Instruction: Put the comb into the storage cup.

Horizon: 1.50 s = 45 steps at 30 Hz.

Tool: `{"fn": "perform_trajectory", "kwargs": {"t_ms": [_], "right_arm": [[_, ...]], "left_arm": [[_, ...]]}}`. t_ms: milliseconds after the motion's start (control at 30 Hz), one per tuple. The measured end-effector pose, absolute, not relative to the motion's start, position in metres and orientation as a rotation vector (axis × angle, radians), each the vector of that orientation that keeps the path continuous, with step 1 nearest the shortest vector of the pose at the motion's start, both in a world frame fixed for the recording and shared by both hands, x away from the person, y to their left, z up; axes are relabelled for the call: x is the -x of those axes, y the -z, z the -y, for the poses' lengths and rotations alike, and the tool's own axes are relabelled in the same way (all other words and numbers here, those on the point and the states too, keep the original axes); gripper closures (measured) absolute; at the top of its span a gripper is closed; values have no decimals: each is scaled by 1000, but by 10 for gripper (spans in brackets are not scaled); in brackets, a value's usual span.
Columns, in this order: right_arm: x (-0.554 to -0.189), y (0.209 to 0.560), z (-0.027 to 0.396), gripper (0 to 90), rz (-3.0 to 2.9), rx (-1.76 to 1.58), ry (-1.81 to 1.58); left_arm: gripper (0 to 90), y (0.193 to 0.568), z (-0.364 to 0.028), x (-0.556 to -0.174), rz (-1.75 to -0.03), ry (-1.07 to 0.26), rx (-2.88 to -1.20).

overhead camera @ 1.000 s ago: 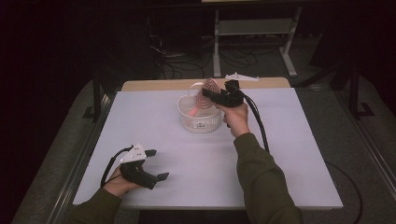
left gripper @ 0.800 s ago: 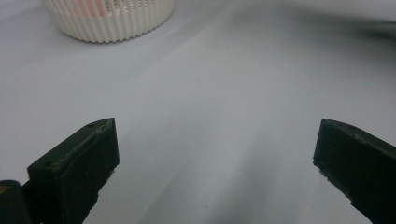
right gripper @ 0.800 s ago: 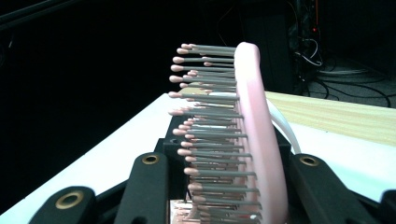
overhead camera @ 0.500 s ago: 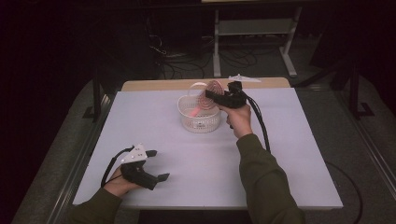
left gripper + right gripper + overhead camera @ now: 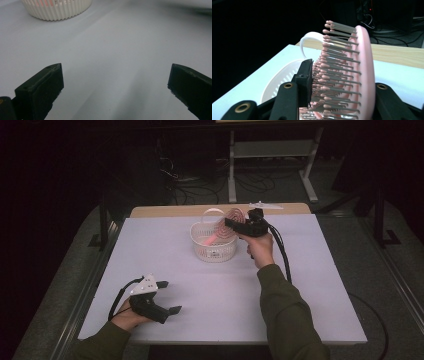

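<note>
A pink hairbrush point(image 5: 362, 70) with grey bristles stands on edge between the jaws of my right gripper point(image 5: 344, 82). One pad touches the bristle tips and the other jaw sits behind the brush's back. These jaws have just been opening a little, with the brush still between them. In the high view the right gripper point(image 5: 231, 225) hovers over a white ribbed basket point(image 5: 214, 249), and the brush's pink handle point(image 5: 212, 237) slants down into it. My left gripper point(image 5: 170, 296) rests open and empty on the white table near the front left, its jaws wide apart in its own view point(image 5: 115, 75).
The basket point(image 5: 56, 10) has a white arched handle point(image 5: 214, 211). A wooden strip point(image 5: 175, 211) runs along the table's far edge with a small white object point(image 5: 265, 206) on it. Beyond stand a metal shelf frame point(image 5: 272, 150) and floor cables.
Hardly anything differs: the right gripper keeps the brush over the basket, and the left gripper lies still.
</note>
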State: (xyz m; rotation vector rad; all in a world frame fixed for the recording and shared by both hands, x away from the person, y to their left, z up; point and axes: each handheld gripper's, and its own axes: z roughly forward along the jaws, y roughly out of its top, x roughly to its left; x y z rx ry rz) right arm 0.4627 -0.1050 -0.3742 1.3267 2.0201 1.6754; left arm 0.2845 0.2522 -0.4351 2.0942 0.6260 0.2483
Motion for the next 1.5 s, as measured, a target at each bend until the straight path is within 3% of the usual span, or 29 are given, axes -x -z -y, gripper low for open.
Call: {"fn": "perform_trajectory", "kwargs": {"t_ms": [533, 1000, 1233, 1500], "right_arm": [[-463, 377, 107, 523, -2013, -1321, -1618], [-463, 379, 113, 364, -2025, -1356, -1558], [-460, 376, 116, 206, -2036, -1373, -1518], [-453, 368, 121, 134, -2060, -1317, -1481]], "left_arm": [[2, 436, -251, -284, -626, -242, -2098], [3, 435, -251, -285, -630, -245, -2102], [2, 434, -250, -285, -630, -249, -2100], [2, 435, -248, -284, -627, -250, -2108]]}}
